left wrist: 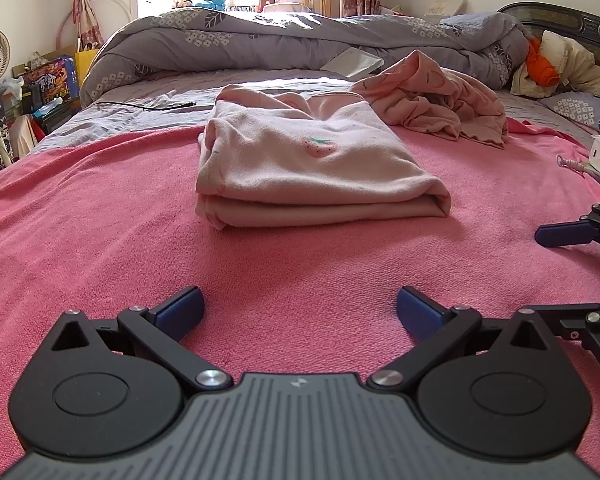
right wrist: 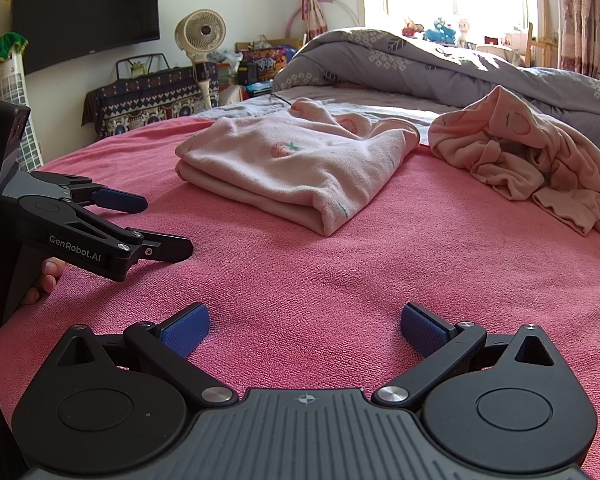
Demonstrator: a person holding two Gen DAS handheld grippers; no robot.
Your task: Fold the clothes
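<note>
Folded pink strawberry-print garment lying flat, crumpled pink garment just behind — unfolded

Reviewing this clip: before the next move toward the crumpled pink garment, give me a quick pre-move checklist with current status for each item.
1. Left gripper open and empty: ok, nothing between its pads.
2. Right gripper open and empty: ok.
3. Folded garment finished and lying clear of both grippers: ok, it sits flat on the pink blanket.
4. Crumpled garment reachable and unobstructed: ok, it lies bunched beside the folded one, nothing on top.
5. Collar, sleeves or hem located for a clean grasp: cannot tell, the fabric is too bunched.
6. The two garments apart: cannot tell; they meet or overlap in both views.
</note>
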